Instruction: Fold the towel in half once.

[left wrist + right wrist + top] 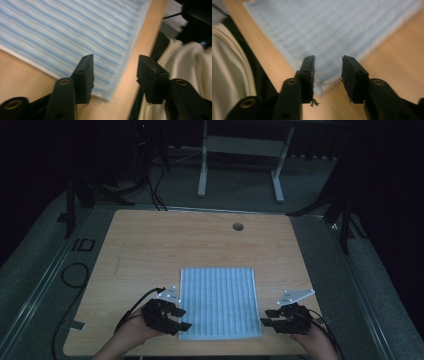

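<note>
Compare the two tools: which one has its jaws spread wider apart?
The left tool. Its jaws stand noticeably farther apart over the striped cloth's near corner. The right tool's jaws are open too, but with a narrower gap.

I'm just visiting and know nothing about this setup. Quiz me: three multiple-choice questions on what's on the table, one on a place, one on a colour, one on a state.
1. Where does the cloth lie on the table?
A. the far edge
B. the near edge, between the two tools
C. the far left corner

2. What colour are its stripes?
A. red
B. green
C. pale blue and white

3. How do the left tool and right tool stand?
A. both open
B. both shut on the cloth
C. one open, one shut

Answers: B, it reaches the near edge; C, both gripper views show blue-white stripes; A, each shows a gap between its jaws.
</note>
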The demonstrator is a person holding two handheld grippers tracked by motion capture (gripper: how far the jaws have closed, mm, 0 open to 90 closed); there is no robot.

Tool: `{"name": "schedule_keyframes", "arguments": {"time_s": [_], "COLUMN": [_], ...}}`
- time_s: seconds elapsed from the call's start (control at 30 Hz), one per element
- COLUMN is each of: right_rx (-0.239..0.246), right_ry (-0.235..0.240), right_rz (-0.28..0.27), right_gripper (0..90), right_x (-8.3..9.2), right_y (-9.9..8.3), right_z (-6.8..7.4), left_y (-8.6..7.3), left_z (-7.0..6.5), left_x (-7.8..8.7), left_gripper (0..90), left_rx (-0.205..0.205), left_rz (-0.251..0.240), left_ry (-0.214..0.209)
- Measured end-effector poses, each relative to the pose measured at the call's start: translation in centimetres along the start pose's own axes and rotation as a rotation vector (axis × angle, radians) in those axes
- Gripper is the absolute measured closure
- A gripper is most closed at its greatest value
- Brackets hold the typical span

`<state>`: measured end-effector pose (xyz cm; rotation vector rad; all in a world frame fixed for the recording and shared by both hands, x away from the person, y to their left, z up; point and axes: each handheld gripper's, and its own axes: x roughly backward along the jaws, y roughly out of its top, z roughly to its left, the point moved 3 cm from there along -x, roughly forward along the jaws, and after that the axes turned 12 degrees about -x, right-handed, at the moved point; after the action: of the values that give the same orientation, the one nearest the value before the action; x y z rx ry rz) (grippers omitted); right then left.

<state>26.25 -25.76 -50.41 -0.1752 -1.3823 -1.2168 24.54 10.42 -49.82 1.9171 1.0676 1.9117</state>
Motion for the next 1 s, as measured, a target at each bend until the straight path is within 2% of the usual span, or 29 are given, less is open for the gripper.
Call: {"name": "schedule_keyframes", "arguments": {"time_s": [0.03, 0.07, 0.13, 0.27, 0.33, 0.37, 0.43, 0.5, 0.53, 0.57, 0.67, 0.73, 0.8, 0.83, 0.87, 1.0], "right_rx": [-0.023, -0.04, -0.05, -0.034, -0.033, -0.024, -0.018, -0.015, -0.018, -0.018, -0.012, -0.016, -0.021, -0.021, -0.022, -0.025], "right_ry": [-0.004, -0.027, -0.037, -0.048, -0.045, -0.053, -0.051, -0.061, -0.063, -0.064, -0.091, -0.094, -0.105, -0.105, -0.118, -0.128], "right_rz": [0.003, 0.006, 0.015, 0.029, 0.04, 0.041, 0.041, 0.042, 0.042, 0.043, 0.047, 0.048, 0.037, 0.037, 0.023, 0.017], "right_gripper": [61.7, 61.7, 61.5, 59.9, 58.8, 58.7, 57.9, 57.4, 57.3, 57.3, 56.3, 56.1, 56.1, 56.1, 56.0, 55.6], "right_x": [-0.2, -0.4, -0.7, -1.5, -1.9, -2.1, -2.4, -2.7, -2.9, -3.0, -3.5, -3.8, -4.0, -4.0, -4.3, -4.7], "right_y": [-0.2, -0.4, -0.4, 0.1, 0.5, 0.7, 1.3, 1.9, 2.2, 2.5, 3.5, 4.2, 5.0, 5.0, 6.1, 7.4], "right_z": [-0.4, -1.0, -1.4, -1.6, -1.8, -1.8, -1.9, -2.2, -2.4, -2.7, -3.5, -4.1, -4.7, -4.7, -5.5, -6.5], "left_y": [-0.3, -0.4, -0.7, -1.3, -1.6, -1.7, -2.0, -2.1, -2.2, -2.3, -2.3, -2.3, -2.3, -2.3, -2.3, -2.1], "left_z": [0.0, -0.1, 0.1, 1.0, 1.6, 2.0, 2.6, 3.3, 3.7, 4.2, 5.5, 6.6, 7.7, 7.7, 8.4, 10.0], "left_x": [-0.3, -0.6, -1.0, -1.6, -1.9, -2.1, -2.4, -2.7, -2.8, -2.9, -3.1, -3.4, -3.6, -3.6, -3.7, -3.6], "left_gripper": [46.7, 46.6, 45.3, 45.4, 45.3, 45.3, 45.3, 45.3, 45.3, 45.3, 45.3, 45.3, 45.3, 45.3, 45.1, 42.2], "left_rx": [-0.001, 0.007, 0.006, 0.025, 0.029, 0.041, 0.037, 0.045, 0.049, 0.069, 0.068, 0.072, 0.086, 0.086, 0.094, 0.092], "left_rz": [0.012, 0.012, 0.03, 0.048, 0.061, 0.064, 0.08, 0.088, 0.086, 0.078, 0.054, 0.067, 0.049, 0.049, 0.043, 0.026], "left_ry": [-0.005, -0.01, 0.003, 0.037, 0.069, 0.067, 0.097, 0.11, 0.123, 0.116, 0.135, 0.174, 0.17, 0.17, 0.178, 0.194]}}
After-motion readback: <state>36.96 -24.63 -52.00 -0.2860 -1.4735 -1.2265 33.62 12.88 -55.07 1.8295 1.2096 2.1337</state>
